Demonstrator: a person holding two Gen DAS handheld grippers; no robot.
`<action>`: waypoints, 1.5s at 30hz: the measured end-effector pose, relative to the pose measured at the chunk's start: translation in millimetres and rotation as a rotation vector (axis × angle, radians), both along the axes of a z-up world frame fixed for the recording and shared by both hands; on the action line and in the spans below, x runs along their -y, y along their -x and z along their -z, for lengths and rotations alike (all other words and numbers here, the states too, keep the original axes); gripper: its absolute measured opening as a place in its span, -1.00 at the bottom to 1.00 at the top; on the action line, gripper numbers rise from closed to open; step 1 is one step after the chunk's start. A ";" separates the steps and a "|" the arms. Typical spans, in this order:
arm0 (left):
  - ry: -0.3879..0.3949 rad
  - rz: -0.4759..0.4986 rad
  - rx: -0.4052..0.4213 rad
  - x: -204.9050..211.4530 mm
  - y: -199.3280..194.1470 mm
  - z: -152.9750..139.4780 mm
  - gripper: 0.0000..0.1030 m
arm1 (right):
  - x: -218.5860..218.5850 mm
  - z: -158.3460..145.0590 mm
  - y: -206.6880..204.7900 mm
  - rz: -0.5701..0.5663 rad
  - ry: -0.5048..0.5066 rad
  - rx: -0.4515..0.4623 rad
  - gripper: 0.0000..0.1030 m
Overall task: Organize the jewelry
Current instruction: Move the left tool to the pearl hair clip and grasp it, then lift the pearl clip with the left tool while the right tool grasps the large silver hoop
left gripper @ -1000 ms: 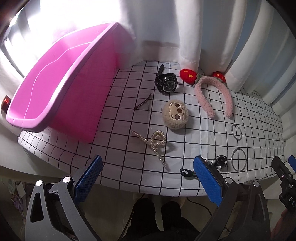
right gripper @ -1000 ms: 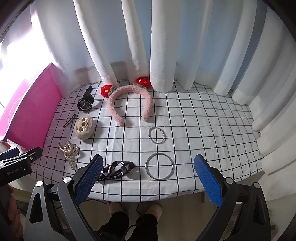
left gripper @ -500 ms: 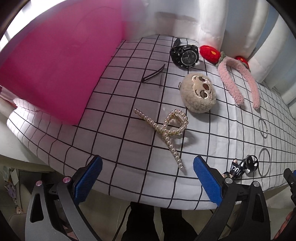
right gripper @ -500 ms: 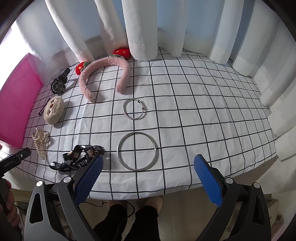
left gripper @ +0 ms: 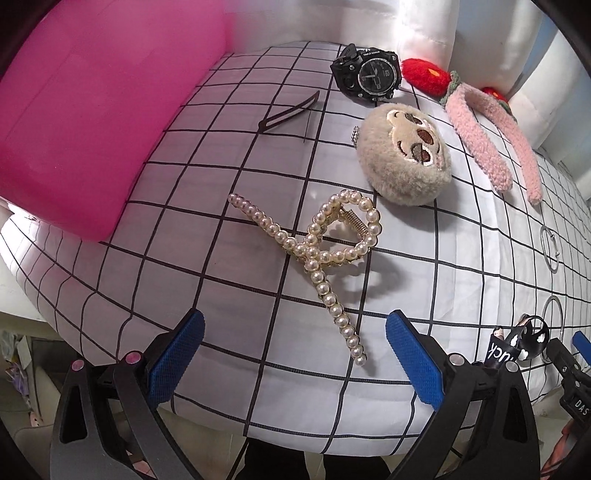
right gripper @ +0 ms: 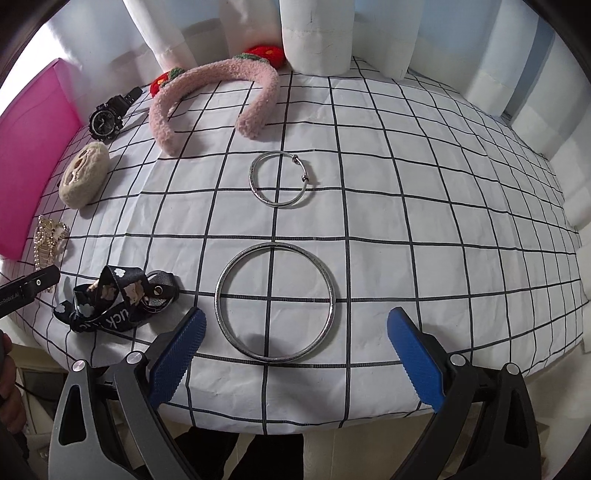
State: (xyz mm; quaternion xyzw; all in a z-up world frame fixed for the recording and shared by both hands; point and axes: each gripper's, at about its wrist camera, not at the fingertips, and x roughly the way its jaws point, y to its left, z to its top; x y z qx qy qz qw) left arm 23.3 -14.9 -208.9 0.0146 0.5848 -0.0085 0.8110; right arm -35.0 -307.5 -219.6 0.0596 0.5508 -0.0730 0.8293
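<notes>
My left gripper [left gripper: 295, 354] is open and empty, just short of a pearl hair claw [left gripper: 325, 254] lying on the checked cloth [left gripper: 207, 280]. Behind the claw are a plush sloth face [left gripper: 406, 158], a black watch [left gripper: 369, 77], a dark hairpin [left gripper: 288, 112] and a pink fuzzy headband [left gripper: 487, 147]. My right gripper [right gripper: 295, 347] is open and empty, its blue pads either side of the near rim of a large silver bangle [right gripper: 275, 302]. A smaller silver bangle [right gripper: 280, 179] lies beyond it.
A pink bin [left gripper: 92, 110] stands at the left, also in the right wrist view [right gripper: 29, 147]. A black printed lanyard [right gripper: 114, 299] lies left of the large bangle. White curtains [right gripper: 314, 33] hang behind the table. The table's front edge is right under both grippers.
Both grippers have moved forward and down toward the table. The pearl claw now fills the left view and the large bangle sits between the right pads. Nothing on the cloth has moved.
</notes>
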 end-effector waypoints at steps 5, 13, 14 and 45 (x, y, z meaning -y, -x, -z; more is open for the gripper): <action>0.008 0.003 0.007 2.5 -5.6 6.9 0.88 | 0.0 7.3 -5.1 -0.010 0.005 -0.007 0.83; 0.008 0.007 0.038 16.2 -23.7 12.2 0.89 | -1.1 9.8 -11.0 -0.039 0.031 0.032 0.83; 0.008 0.012 0.044 19.0 -26.4 13.3 0.89 | -1.2 10.0 -11.0 -0.044 0.033 0.040 0.83; 0.066 0.061 0.135 33.8 -19.5 -0.8 -0.84 | -13.1 3.7 -2.8 -0.091 0.024 0.078 0.37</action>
